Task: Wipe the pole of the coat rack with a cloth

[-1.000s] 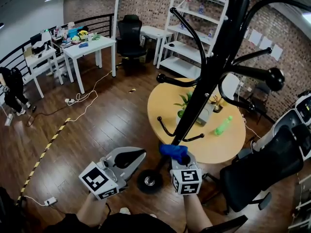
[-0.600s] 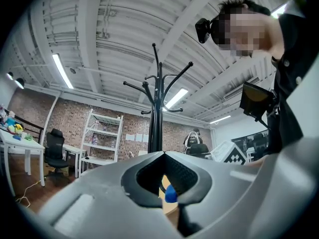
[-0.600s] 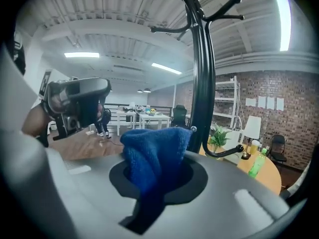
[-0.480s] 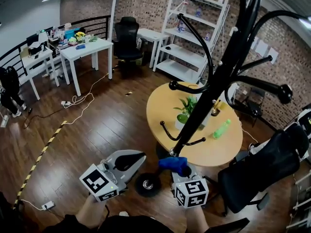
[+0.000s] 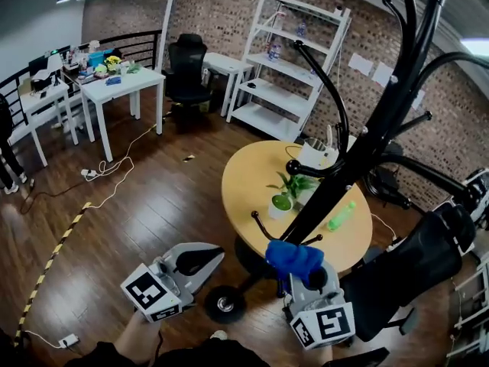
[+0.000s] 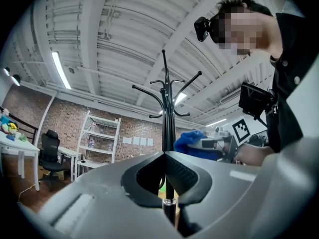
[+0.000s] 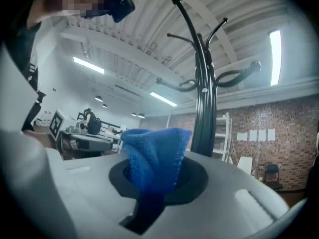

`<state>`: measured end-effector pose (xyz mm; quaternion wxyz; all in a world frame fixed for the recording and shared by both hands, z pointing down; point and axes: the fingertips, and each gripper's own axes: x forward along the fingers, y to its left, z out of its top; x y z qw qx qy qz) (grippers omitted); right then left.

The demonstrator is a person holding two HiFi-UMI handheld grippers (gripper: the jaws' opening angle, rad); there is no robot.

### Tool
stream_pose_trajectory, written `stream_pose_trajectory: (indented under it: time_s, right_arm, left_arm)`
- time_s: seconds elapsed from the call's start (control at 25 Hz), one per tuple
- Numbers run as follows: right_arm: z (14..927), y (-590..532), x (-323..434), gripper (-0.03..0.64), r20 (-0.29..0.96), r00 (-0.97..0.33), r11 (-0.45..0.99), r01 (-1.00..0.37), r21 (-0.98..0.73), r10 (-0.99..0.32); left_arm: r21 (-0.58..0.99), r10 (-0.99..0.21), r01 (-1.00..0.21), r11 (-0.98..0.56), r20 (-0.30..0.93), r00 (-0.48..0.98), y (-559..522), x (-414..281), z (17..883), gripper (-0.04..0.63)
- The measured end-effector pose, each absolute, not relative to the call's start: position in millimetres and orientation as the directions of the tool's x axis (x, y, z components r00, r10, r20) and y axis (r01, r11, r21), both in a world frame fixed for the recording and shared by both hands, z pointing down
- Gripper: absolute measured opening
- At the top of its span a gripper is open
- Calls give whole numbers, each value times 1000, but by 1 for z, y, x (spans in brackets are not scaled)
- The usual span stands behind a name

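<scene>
Your right gripper has its fingers clenched on the blue cloth. In the right gripper view the cloth bunches up out of the fingers, with a tail of it hanging in the slot between them. The black pole of the coat rack stands just beyond those fingers and a little to their right, rising past the cloth's edge (whether cloth and pole actually touch, that view does not settle). In the head view the cloth covers the low part of the pole, just under the lowest pair of hooks, so it lies on it or right beside it.

Your left gripper is out to the left of the pole, apart from it. Its fingers are closed tip to tip and hold nothing. In the left gripper view the pole shows beyond them, in line with the seam where they meet, and the cloth sits off to their right.

The rack's round base rests on the wooden floor between the two grippers. Beyond the pole stands a round worktop with a potted plant and a green bottle.
</scene>
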<state>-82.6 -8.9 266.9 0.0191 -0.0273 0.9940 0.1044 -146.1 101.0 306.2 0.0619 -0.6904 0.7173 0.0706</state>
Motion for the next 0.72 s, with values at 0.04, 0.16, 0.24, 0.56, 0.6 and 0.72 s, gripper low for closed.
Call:
stream_pose_trajectory:
  time_s: [0.04,0.16,0.24,0.56,0.6,0.72]
  right_arm:
    - [256,-15,-84,54,-78,-995,972,-84,219,-68]
    - [234,-29,-91,54,-155,-985,971,-109,214,-77]
    - [225,-33,-95,52,-201,-979,980,-83,181,-46]
    - [227,-40,-127,49,-252,-966,979,-107,171,-61]
    - [233,-43,-131,49,-244,-965,976,-141,167,-98]
    - [243,-47,-143,51,-250,-941,952,-270,144,-229]
  left_arm:
    - [8,-982,-1000,26,-187,-27,94,-151,303,4]
    - [-6,-982,-1000,-1,-187,3,70,-166,294,3]
    - [-24,-981,-999,-35,-189,39,51,-169,289,5]
    - [-87,-938,-962,-259,-217,272,-21,-187,272,5]
    - [-83,-924,-948,-306,-214,317,-26,-189,276,4]
    - [-70,-887,-909,-411,-197,417,-30,-207,290,4]
